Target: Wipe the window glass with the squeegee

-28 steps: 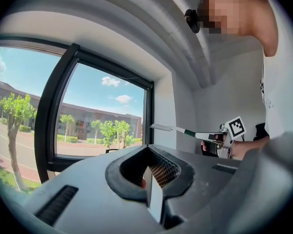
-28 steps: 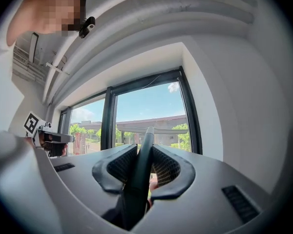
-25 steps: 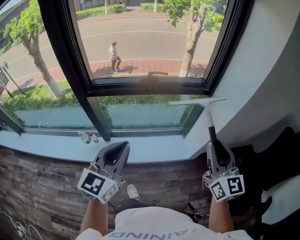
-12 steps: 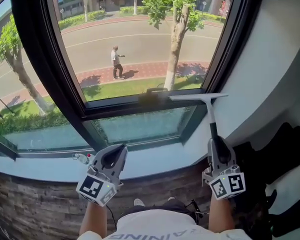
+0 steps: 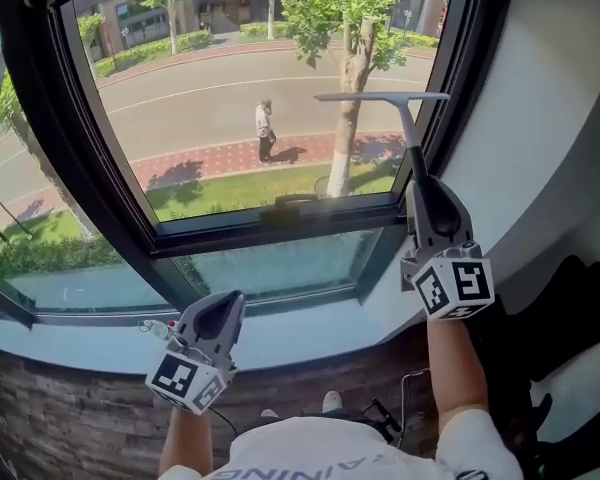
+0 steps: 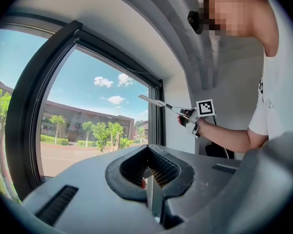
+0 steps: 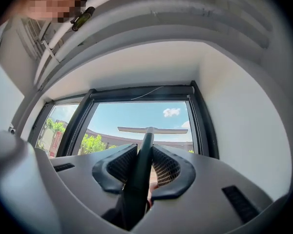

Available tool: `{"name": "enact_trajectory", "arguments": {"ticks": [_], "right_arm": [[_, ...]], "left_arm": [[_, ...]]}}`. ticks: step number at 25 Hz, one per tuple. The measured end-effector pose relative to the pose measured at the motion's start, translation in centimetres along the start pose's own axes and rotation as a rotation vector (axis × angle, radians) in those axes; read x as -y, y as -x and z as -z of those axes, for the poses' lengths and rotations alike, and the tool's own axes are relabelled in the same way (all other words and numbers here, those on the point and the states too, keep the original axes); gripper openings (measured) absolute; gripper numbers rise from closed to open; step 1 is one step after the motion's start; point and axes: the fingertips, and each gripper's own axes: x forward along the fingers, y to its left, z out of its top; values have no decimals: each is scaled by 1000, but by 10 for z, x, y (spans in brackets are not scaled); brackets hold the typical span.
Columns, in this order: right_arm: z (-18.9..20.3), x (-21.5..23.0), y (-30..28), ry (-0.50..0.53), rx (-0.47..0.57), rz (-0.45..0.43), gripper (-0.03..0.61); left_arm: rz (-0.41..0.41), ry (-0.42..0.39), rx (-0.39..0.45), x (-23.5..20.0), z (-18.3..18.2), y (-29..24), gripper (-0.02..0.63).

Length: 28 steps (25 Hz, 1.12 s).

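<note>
The squeegee (image 5: 382, 97) has a pale blade and a dark handle (image 5: 416, 168). My right gripper (image 5: 421, 190) is shut on that handle and holds it raised, with the blade level against the upper right of the big window glass (image 5: 220, 118). In the right gripper view the handle (image 7: 139, 169) runs up between the jaws to the blade (image 7: 152, 129). My left gripper (image 5: 218, 313) hangs low over the sill, shut with nothing in it. The left gripper view shows its own jaws (image 6: 149, 156) and, beyond them, the squeegee (image 6: 156, 103) and the right gripper (image 6: 189, 116).
A dark window frame (image 5: 280, 230) splits the upper pane from a lower pane (image 5: 270, 266). A handle (image 5: 292, 204) sits on the frame. Below runs the white sill (image 5: 300, 330), with a small bottle (image 5: 156, 330) on it. White wall (image 5: 550, 118) closes the right side; dark bags (image 5: 570, 308) lie below it.
My right gripper has lifted the squeegee from the lower pane's height up to the upper pane. The left gripper has stayed low near the sill.
</note>
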Motion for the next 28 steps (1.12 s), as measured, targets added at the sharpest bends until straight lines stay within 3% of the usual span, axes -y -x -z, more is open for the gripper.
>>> {"name": "enact_trajectory", "arguments": {"ticks": [7,12,19,28], "right_arm": [[-40,45,-95,-4,78,9,100],[-61,65,-146,48,106,28,100],[-77,83,-184,-10,145,43,100],[-73,110,-202,-2,133,82,100]], "left_arm": [[-50,-2,-15,4,2,-7,17],[-94,2,-14,0,4,-7,17],[-127,1,-1,-6,2,-12,17],[-124,4,14,-6,0,-23,17]]}}
